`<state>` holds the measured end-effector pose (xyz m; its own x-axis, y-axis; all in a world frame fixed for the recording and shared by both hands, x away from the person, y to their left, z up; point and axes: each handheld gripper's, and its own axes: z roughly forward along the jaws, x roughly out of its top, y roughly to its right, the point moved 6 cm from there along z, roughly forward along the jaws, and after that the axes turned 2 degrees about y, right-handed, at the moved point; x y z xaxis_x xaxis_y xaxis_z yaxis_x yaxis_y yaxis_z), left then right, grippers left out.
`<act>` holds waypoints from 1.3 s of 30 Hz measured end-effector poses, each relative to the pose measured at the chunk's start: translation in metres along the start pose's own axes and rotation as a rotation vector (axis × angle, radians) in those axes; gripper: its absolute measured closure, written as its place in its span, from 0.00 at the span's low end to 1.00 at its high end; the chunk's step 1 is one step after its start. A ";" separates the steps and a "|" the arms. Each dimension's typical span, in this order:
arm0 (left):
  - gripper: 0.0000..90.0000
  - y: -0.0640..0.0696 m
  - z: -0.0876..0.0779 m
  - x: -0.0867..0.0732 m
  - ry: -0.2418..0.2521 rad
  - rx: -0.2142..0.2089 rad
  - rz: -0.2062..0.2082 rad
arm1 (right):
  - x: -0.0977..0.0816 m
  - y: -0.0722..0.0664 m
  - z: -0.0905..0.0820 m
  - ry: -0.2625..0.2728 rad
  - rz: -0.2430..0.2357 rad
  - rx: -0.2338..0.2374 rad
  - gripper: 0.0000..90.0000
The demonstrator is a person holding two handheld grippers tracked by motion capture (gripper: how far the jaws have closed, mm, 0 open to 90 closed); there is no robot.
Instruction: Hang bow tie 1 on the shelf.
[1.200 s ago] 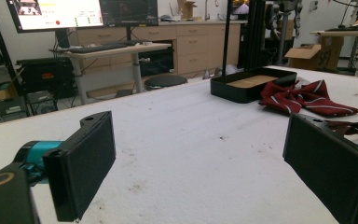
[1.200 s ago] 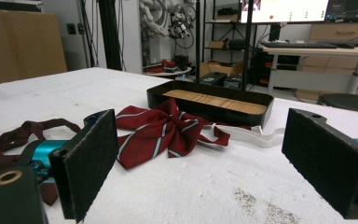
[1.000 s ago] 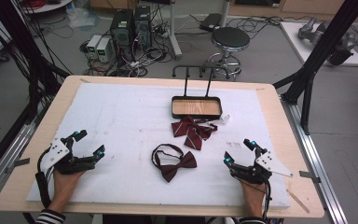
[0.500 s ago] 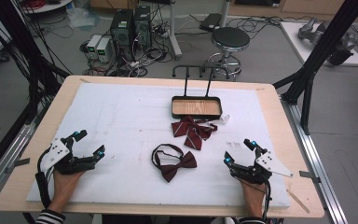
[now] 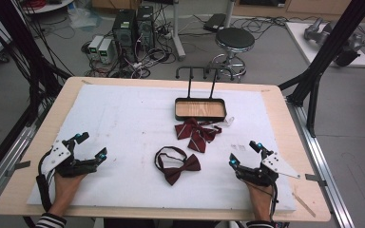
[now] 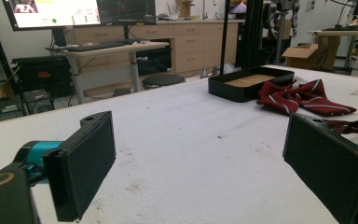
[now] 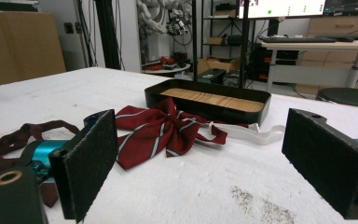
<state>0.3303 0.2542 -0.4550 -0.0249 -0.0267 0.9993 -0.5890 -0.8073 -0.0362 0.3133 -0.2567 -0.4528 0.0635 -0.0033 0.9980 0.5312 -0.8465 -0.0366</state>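
Presently, the bench point(image 5: 123, 118) is covered by a white sheet, at whose far middle a black tray point(image 5: 200, 109) with a wooden floor is set, and a striped bow tie point(image 5: 196, 132) with a white strap is laid just in front of that tray. A plain dark-red bow tie point(image 5: 179, 166) with its looped strap is found nearer the person, between the two grippers and touched by neither. The left gripper point(image 5: 89, 147) and the right gripper point(image 5: 245, 154) are rested near the front edge, each with its fingers point(image 6: 81, 161) spread wide and nothing held between them.
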 end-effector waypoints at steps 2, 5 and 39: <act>0.11 0.000 0.000 0.000 -0.001 0.000 0.002 | 0.003 0.000 0.001 -0.010 -0.007 0.003 0.11; 0.11 0.000 0.000 0.000 0.000 0.002 0.000 | 0.008 0.000 0.003 -0.027 -0.012 0.008 0.11; 0.11 0.000 0.000 0.000 0.001 -0.003 -0.002 | 0.054 -0.019 0.078 -0.291 -0.094 0.134 0.11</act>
<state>0.3305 0.2543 -0.4550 -0.0241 -0.0241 0.9994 -0.5915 -0.8056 -0.0338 0.3726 -0.1995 -0.4020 0.2377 0.2402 0.9412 0.6511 -0.7584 0.0291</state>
